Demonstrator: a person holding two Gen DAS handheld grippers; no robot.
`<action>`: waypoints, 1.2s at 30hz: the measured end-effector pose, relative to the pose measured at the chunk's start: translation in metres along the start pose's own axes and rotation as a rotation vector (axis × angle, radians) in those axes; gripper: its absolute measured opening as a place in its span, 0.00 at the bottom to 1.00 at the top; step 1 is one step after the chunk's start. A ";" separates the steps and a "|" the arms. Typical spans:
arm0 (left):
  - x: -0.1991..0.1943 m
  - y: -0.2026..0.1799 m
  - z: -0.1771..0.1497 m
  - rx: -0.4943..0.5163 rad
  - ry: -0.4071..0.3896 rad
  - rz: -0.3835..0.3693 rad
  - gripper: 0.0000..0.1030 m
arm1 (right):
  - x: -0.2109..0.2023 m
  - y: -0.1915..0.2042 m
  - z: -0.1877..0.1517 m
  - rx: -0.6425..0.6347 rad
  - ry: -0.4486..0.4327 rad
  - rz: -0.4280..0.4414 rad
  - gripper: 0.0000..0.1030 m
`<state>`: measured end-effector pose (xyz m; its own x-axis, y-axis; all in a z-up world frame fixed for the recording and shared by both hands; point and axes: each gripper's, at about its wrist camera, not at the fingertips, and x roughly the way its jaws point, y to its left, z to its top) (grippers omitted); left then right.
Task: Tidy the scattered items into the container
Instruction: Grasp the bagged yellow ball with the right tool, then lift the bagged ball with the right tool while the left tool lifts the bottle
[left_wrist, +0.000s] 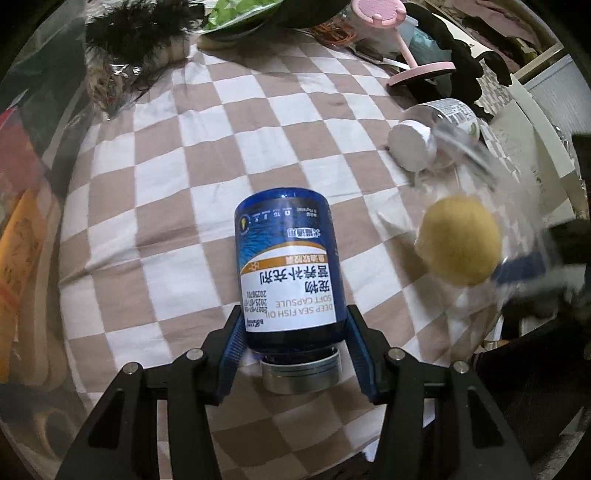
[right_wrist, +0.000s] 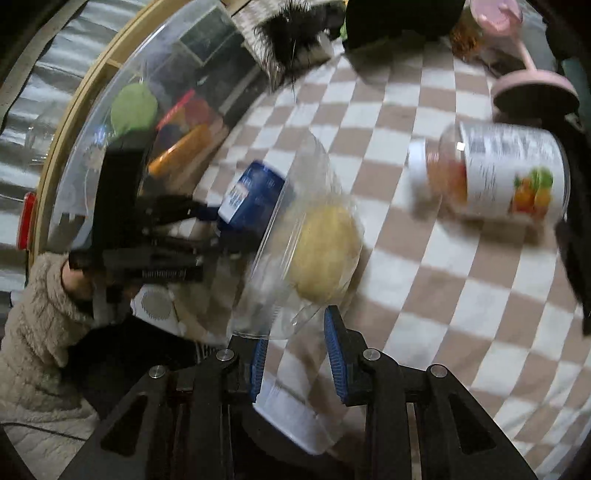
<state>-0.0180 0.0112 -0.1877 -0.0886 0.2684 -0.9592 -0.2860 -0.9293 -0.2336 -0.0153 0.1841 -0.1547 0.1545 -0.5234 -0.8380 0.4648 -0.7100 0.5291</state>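
Clamping the blue fish-oil bottle between its blue fingers, the left hand-held gripper is holding it cap-toward-camera over the checkered tabletop. Moving right, the right hand-held gripper is pinching the edge of a clear plastic packet with a round yellow item inside, its jaws nearly closed. Farther right, the clear jar with the white cap is lying on its side near the pink stand.

Bottle at lower centre on the cloth, ball right of it, jar upper right.
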 end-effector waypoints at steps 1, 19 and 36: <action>0.006 -0.013 0.004 0.009 0.001 0.006 0.51 | 0.001 0.002 -0.001 -0.008 0.003 0.001 0.32; 0.047 -0.099 -0.022 0.229 0.091 -0.072 0.77 | -0.023 -0.036 0.026 0.128 -0.056 -0.063 0.75; 0.022 -0.074 -0.001 0.235 0.097 0.046 0.41 | -0.029 -0.042 0.061 0.038 -0.024 -0.026 0.75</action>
<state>0.0021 0.0858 -0.1917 -0.0176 0.1913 -0.9814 -0.4990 -0.8522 -0.1572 -0.0920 0.2002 -0.1445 0.1214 -0.5152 -0.8484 0.4350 -0.7407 0.5120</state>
